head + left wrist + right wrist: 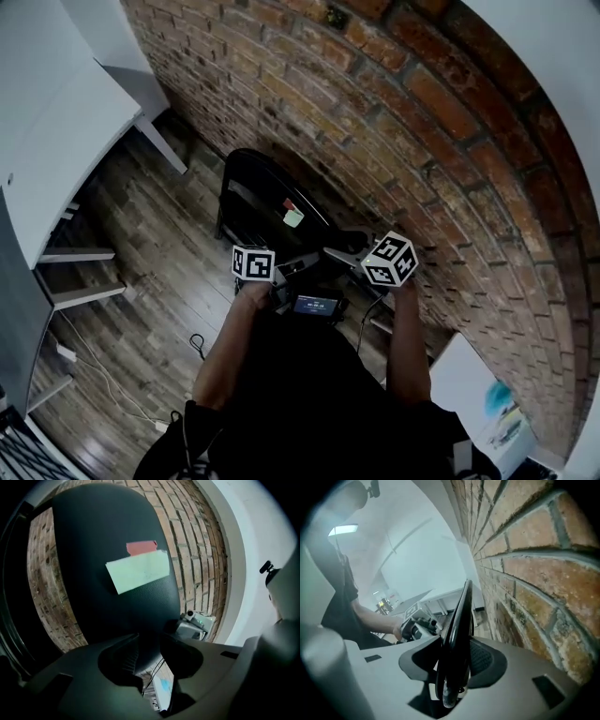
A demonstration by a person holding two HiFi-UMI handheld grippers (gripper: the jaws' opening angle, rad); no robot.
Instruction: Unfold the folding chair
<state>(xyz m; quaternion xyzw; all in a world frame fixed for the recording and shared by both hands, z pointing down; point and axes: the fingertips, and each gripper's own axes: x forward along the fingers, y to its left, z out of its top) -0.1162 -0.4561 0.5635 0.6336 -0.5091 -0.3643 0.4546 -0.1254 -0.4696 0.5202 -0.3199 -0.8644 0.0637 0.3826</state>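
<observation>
Our folding chair (258, 192) beside the brick wall (403, 122), our left gripper (149, 656) pinching its soft pad (93, 541), our right gripper (454, 663) pinching its bar (461, 616) by the wall

L tongs (302, 266), R tongs (336, 253) at blk folding chair (262, 187)

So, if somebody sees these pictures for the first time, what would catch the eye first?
The red brick wall curves across the head view, with a black folding chair at its foot. A pale note and a red note are stuck on the chair's panel, which the left tool grips; the right tool holds the chair's frame.
</observation>
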